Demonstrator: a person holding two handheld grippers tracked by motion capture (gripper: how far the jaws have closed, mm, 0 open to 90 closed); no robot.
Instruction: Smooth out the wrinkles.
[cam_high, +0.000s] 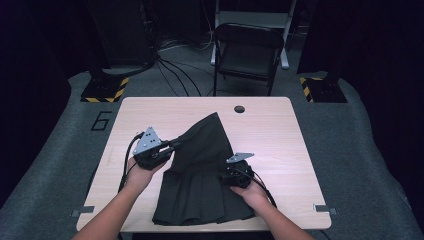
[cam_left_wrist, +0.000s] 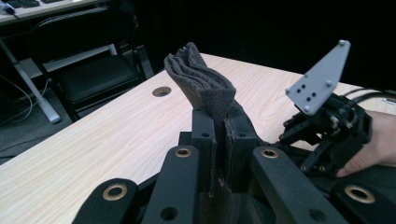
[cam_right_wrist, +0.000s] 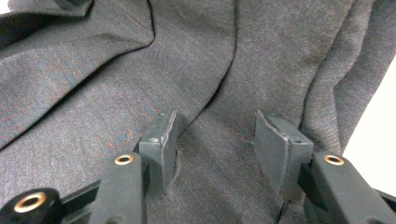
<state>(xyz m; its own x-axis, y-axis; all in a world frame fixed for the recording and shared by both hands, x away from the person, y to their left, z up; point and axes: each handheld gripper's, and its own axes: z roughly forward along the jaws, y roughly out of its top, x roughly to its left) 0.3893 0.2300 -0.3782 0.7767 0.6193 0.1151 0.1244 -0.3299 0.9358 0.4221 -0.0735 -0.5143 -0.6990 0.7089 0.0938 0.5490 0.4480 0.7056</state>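
Dark grey cloth is what both your hands are busy with. Your right gripper (cam_right_wrist: 215, 144) has its jaws standing apart, pads pressed down onto the skirt (cam_high: 200, 175) with a flat stretch of fabric between them, not pinched. Your left gripper (cam_left_wrist: 222, 140) is clamped tight on a bunched fold that sticks up past the jaws. Further out, the pleated garment lies spread on the wooden table (cam_high: 270, 125), lifted toward your left gripper.
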